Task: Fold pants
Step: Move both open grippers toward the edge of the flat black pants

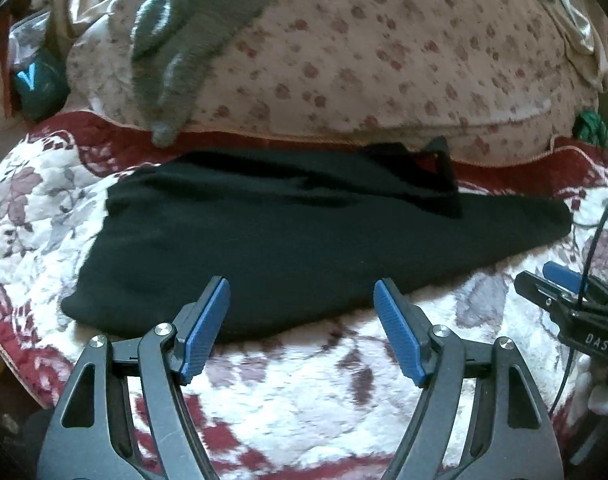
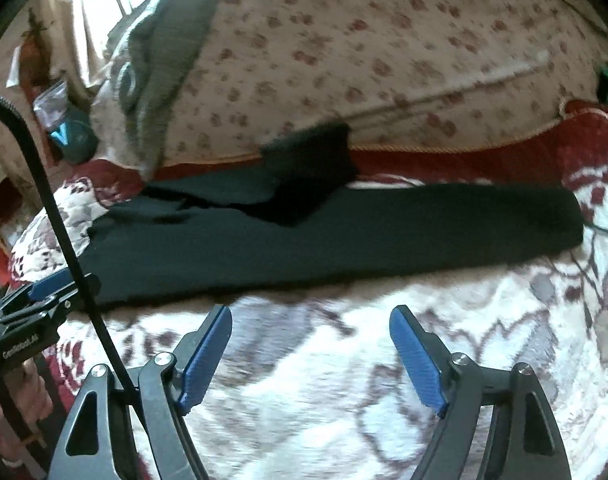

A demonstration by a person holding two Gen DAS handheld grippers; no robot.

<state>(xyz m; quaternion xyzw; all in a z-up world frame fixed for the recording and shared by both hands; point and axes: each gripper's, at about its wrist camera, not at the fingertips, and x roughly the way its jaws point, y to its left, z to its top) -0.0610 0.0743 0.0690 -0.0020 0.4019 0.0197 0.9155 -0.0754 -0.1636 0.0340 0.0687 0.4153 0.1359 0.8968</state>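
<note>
The black pants [image 1: 288, 236] lie flat on the flowered bedspread [image 1: 304, 380], stretched left to right, with one part folded over along the far edge. They show in the right wrist view [image 2: 344, 228] as well. My left gripper [image 1: 302, 284] is open and empty, its tips over the pants' near edge. My right gripper [image 2: 310, 312] is open and empty, just short of the near edge; it also shows at the right of the left wrist view [image 1: 560, 280]. The left gripper shows at the left of the right wrist view [image 2: 48, 284].
A large flowered pillow [image 1: 384, 60] lies behind the pants with a grey knitted garment [image 1: 184, 40] draped over it. A teal object [image 1: 36, 80] sits at the far left. A green item [image 1: 592, 128] sits at the far right. A black cable [image 2: 64, 220] hangs at the left.
</note>
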